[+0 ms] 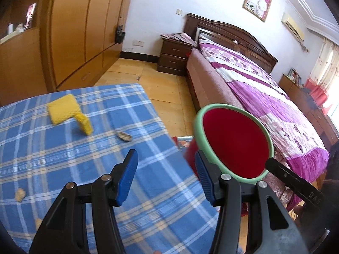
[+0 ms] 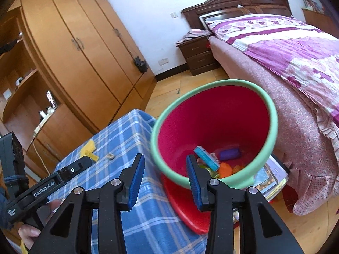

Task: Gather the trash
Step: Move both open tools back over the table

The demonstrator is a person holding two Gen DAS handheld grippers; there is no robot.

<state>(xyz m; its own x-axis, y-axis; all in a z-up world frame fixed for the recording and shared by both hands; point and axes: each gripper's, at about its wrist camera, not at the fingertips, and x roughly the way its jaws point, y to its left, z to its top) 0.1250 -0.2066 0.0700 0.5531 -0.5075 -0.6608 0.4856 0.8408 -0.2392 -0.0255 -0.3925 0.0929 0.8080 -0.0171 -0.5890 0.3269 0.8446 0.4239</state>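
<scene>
Nothing is held between the parted pads of the left gripper [image 1: 166, 176] or the right gripper [image 2: 166, 182]. Beyond, a red bin [image 2: 214, 114] is tilted, mouth toward the grippers, beside the checked table [image 1: 63, 148], where a nutshell [image 1: 125, 136] lies.

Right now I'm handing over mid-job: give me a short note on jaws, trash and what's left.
Left gripper: jaws open, nothing between them, over the checked table.
Right gripper: jaws open, empty, by the red bin at the table's edge.
Done: several pieces already lie in the bin, among them a blue block.
Left: yellow sponge, nutshell, pale crumb on the table.
</scene>
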